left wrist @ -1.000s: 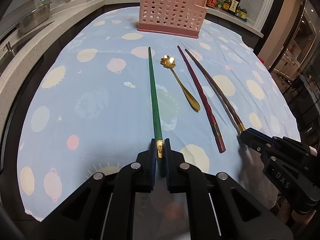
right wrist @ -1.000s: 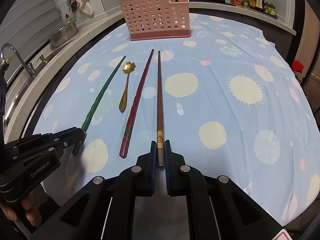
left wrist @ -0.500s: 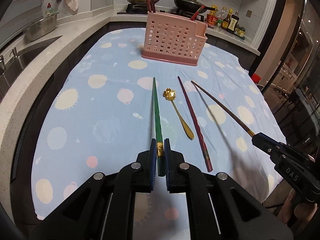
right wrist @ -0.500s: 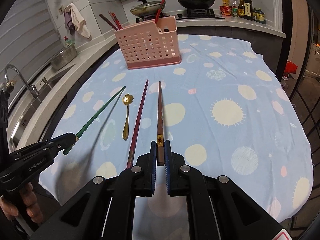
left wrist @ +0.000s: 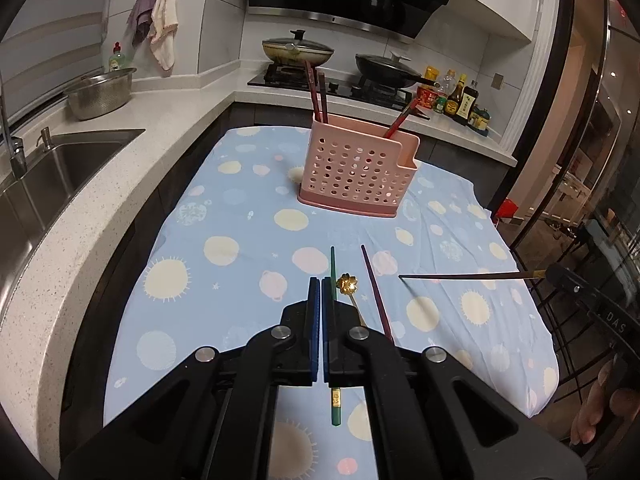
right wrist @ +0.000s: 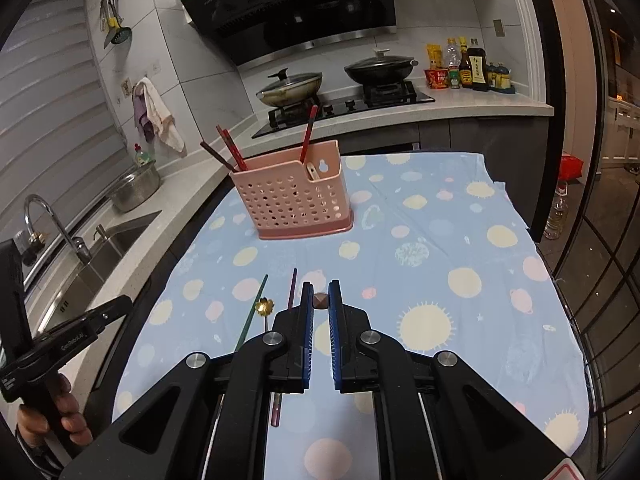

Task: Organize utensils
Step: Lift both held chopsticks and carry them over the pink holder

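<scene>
a home kitchen: lidded pans point(left wrist: 298, 46) on a gas hob point(left wrist: 340, 86), sink point(left wrist: 52, 168) left of it, sauce bottles point(left wrist: 460, 100) right.

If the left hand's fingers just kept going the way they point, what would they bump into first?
Probably the bare blue tablecloth, just short of the pink utensil holder; the green chopstick lies slightly right of that line. Depth is hard to judge.

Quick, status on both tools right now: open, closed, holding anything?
Left tool: closed and empty; the green chopstick lies on the cloth beneath it.
Right tool: closed on the brown chopstick.
</scene>
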Motion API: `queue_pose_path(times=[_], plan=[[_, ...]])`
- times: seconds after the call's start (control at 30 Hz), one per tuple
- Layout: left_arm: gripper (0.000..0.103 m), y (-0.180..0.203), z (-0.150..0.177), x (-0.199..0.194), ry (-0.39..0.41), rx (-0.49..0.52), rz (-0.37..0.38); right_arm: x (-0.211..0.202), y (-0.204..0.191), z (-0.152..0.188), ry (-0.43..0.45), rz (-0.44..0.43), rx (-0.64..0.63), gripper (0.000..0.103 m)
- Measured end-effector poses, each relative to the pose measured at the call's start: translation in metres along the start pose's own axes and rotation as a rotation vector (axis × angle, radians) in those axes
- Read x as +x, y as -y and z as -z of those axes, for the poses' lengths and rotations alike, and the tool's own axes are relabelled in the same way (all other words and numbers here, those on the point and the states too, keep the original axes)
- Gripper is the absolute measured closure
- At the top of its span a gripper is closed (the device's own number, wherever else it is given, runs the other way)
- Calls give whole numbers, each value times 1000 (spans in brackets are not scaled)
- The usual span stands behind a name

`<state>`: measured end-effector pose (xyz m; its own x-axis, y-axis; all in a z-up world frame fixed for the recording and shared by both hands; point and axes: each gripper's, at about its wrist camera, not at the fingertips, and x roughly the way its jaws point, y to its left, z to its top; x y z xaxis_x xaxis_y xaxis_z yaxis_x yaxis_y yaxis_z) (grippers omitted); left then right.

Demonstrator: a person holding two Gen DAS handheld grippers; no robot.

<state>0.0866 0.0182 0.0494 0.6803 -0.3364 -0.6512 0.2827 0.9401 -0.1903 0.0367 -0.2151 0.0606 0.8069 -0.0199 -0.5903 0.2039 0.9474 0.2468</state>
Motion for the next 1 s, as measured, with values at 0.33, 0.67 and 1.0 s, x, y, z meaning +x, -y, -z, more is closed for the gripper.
queue_pose_path(times=[0.33, 0.67, 1.0], plan=[[69, 10, 74, 58, -218, 22, 5, 7, -7, 20, -52, -22, 3, 96], [73, 8, 102, 85, -311, 23, 7, 4, -15, 24, -63, -39, -7, 96], [96, 10, 103, 87, -307, 41, 26, 5, -17, 27, -72, -43, -8, 96]])
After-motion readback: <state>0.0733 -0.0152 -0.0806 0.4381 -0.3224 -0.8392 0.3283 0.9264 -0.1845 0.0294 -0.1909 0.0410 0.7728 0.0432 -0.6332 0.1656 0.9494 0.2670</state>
